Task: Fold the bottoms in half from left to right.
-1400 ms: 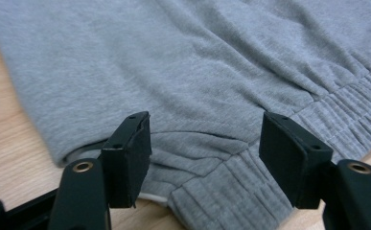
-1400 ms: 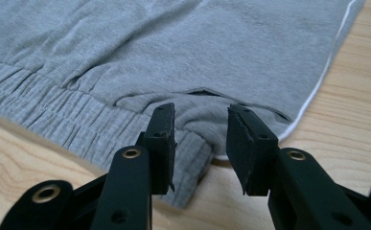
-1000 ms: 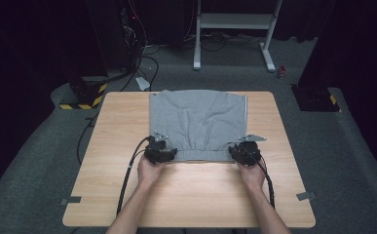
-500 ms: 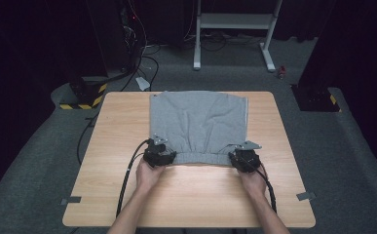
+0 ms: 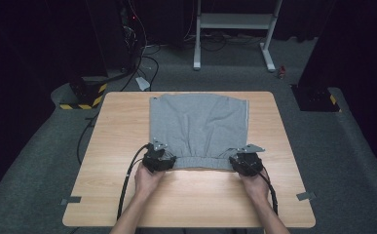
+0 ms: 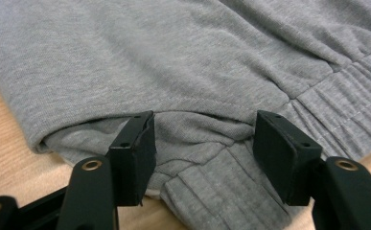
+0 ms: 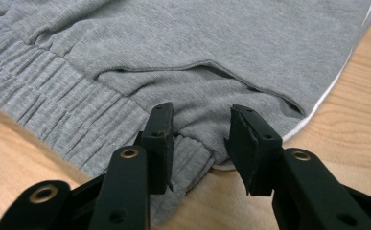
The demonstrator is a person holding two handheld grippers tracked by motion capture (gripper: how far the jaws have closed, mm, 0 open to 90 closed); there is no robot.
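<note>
Left gripper view: left claw [image 6: 200, 143] spread, bunched waistband of grey shorts [image 6: 183, 62] between (unpinched); right claw [image 7: 200, 139] just opening, likewise.

A rectangular light-wood table [image 5: 118, 195] stands on grey carpeted floor [image 5: 40, 161], its grain running side to side. A grey cotton-jersey garment with a ribbed elastic waistband [image 5: 198, 124] lies flat on the tabletop, spread from the centre toward the 12 o'clock edge, which its far hem reaches. The gathered waistband faces 6 o'clock, near the table's middle. Bare wood shows at 9 and 3 o'clock and across the whole 6 o'clock strip. Grey tape tabs [image 5: 70, 200] mark the corners at 7 and 5 o'clock.
</note>
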